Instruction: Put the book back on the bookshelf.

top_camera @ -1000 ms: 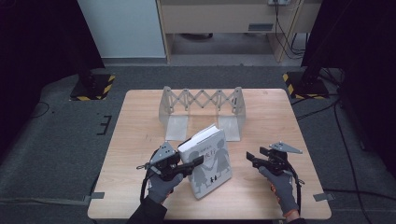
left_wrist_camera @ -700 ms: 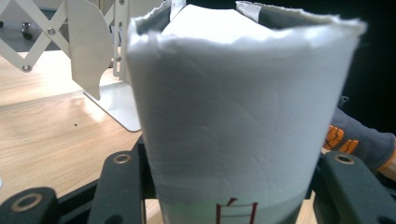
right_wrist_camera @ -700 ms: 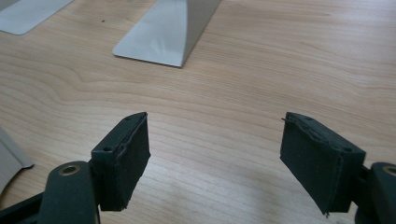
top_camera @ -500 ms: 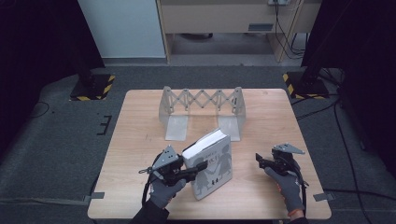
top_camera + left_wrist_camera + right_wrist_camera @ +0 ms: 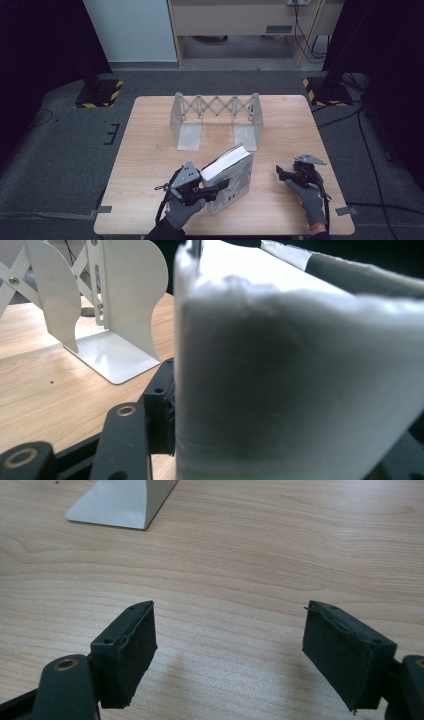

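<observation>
1. One book (image 5: 231,172): thick, white page block, pale cover. It sits near-centre on the table (image 5: 150,150), tilted, page edge facing up and left, lower end on the wood.
2. Left gripper (image 5: 215,186): at the near-left side of the book, jaws pinching it. In the left gripper view the white page block (image 5: 300,385) sits against the left pad (image 5: 162,405); the other jaw is hidden behind the book. The jaws have just been opening a little, with the book still between them.
3. Right gripper (image 5: 281,173): near-right on the table, well apart from the book. Jaws spread, with bare wood between the pads (image 5: 131,650). They have just been opening.
4. Two hands, both gloved in grey: left hand (image 5: 182,212) and right hand (image 5: 309,197), each on its gripper, coming in from the near edge.
5. One white metal rack (image 5: 215,120) at far-centre: two upright end plates, two flat feet and a scissor lattice joining the plates. It is well apart from the book.
6. Cover print on the book is too small and blurred to read. No other writing on the table can be read.
7. Two yellow-black striped bases (image 5: 97,92) on the floor, far-left and far-right of the table.
</observation>
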`<state>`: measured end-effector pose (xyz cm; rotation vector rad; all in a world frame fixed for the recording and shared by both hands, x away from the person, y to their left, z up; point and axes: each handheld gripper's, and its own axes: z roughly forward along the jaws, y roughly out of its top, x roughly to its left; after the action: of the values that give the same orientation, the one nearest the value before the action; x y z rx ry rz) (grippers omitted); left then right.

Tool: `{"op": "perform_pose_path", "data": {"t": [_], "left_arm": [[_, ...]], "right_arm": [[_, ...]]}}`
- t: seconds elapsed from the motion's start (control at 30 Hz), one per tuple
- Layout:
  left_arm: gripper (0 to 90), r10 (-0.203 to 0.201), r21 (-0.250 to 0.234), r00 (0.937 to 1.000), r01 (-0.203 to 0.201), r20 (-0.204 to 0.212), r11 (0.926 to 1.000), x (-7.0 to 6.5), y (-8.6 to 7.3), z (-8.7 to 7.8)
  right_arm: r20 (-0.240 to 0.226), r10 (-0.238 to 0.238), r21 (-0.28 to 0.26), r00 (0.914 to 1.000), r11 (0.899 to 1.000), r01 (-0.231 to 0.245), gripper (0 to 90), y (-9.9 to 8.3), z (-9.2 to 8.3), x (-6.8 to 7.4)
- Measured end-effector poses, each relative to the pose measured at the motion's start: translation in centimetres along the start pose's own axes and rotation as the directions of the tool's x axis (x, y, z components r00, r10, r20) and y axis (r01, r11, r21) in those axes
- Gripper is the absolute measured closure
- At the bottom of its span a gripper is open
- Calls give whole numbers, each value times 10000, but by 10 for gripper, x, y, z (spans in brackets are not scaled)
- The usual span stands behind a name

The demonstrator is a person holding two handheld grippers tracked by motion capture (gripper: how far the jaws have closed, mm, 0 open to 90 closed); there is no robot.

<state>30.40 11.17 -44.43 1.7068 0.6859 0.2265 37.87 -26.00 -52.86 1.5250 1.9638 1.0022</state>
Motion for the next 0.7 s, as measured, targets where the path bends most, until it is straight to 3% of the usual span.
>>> {"op": "perform_pose_path", "data": {"t": [0.27,0.57,0.7], "left_arm": [[418,576,258,9981,-569,-238,9980,-7,11,-2],[407,552,19,9983,-552,-177,9985,-14,22,2],[377,720,15,9970,-720,-299,9974,-15,28,4]], "right_arm": [[125,3,192,9999,9998,-5,206,-2,4,-1],[279,-294,485,9992,9984,281,191,-4,9,1],[313,-310,514,9990,9982,293,190,-4,9,1]]}}
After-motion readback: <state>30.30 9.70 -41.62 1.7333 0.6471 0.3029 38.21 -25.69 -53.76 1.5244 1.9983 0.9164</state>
